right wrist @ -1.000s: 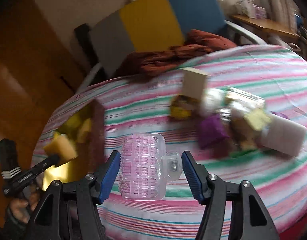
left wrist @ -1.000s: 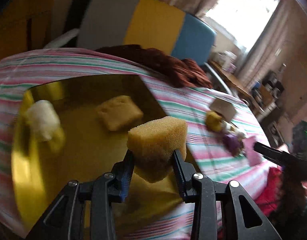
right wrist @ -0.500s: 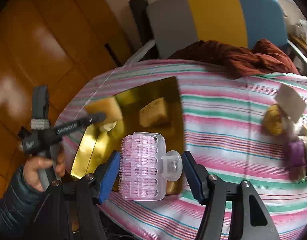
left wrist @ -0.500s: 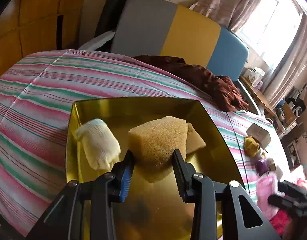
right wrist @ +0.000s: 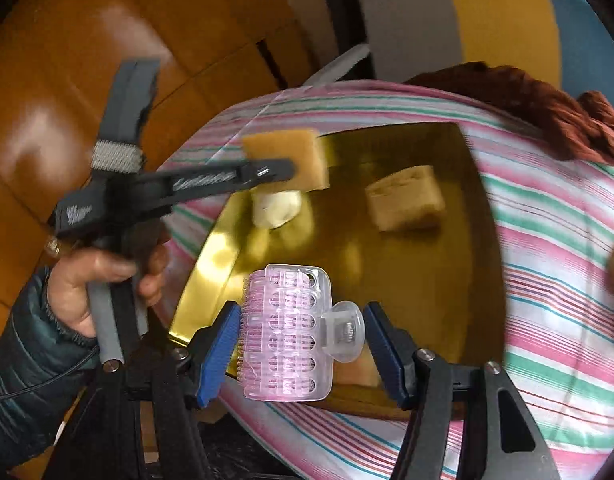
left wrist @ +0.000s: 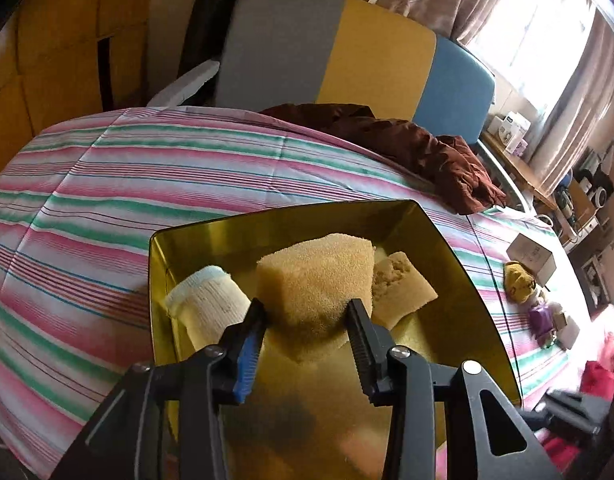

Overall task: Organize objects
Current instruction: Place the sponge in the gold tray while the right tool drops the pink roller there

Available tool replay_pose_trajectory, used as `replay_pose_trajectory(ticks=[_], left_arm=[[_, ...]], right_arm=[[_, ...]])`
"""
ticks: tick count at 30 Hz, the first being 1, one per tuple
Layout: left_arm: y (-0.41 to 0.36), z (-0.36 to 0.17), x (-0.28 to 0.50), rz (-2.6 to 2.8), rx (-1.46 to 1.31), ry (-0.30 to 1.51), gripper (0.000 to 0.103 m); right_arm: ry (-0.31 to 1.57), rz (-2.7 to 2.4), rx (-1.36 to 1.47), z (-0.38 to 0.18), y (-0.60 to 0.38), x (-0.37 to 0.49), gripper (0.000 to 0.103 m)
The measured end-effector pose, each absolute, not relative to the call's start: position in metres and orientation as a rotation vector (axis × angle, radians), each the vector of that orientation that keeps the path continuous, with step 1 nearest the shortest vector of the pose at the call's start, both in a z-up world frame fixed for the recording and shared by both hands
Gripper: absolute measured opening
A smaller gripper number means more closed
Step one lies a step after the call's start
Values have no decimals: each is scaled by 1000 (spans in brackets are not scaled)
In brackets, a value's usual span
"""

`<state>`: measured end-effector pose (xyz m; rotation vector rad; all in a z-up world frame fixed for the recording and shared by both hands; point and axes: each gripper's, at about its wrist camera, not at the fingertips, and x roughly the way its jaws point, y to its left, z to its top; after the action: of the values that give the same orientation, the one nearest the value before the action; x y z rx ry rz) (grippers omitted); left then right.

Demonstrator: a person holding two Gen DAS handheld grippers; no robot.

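No brand name or label can be read with certainty; pale lettering is seen on the black body of the left claw (right wrist: 303,168) in the right wrist view, but it is blurred.

A wedge-shaped yellow sponge (left wrist: 315,280) of coarse, porous foam is located between the fingers of the left claw (left wrist: 307,312), above a gold metal tray (left wrist: 483,320). The jaws of this claw have just been opening; both pads are seen against the sides of the sponge, which is not yet resting on the tray floor in the right wrist view. The tray is rectangular with rounded corners, raised walls and a mirror-like finish. It is placed on a table covered by a striped cloth (left wrist: 107,184) of pink, green and white bands.

Inside the tray, a cream ribbed fabric roll (left wrist: 207,304) is seen just beside the sponge, and a flatter tan sponge piece (left wrist: 403,288) lies on its other side.

A pink hair roller (right wrist: 287,332), cylindrical, bristled and enclosed in a clear perforated plastic clip, is held in the right claw (right wrist: 299,340) at a middling width, over the near edge of the tray. The blue pads are pressed on the bristled side and on the clip's round tab.

A hand (right wrist: 103,280) in a dark quilted sleeve is seen on the left claw's grip. A brown crumpled cloth (left wrist: 427,152) lies at the far edge of the table.
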<state>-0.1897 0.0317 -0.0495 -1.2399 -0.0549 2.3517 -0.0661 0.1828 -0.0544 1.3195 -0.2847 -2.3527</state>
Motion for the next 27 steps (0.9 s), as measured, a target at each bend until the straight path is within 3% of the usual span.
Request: replay_pose_trajectory(ticks=[2,7,15,18,27], left_arm=[[26,-50,-193,2353,-1251,-92,55],[9,-47,-193,2400,-1235,-128,64],[-30,-43,-187,2483,-1238,-257,67],[-42,-37,-178,2519,-1209,-291,72],[-45,-23,-143,2608,-1156,-252,79]], right_arm=[[-269,-2324,1323,-59,169,-69,63],[-213,-2256,1348,-75,134,-78,63],[-177,-2136,1371,-99,97,-79,64],[-187,-2120,1354,-98,96,-76,66],[-263,-2233,1349,-82,140,-71,70]])
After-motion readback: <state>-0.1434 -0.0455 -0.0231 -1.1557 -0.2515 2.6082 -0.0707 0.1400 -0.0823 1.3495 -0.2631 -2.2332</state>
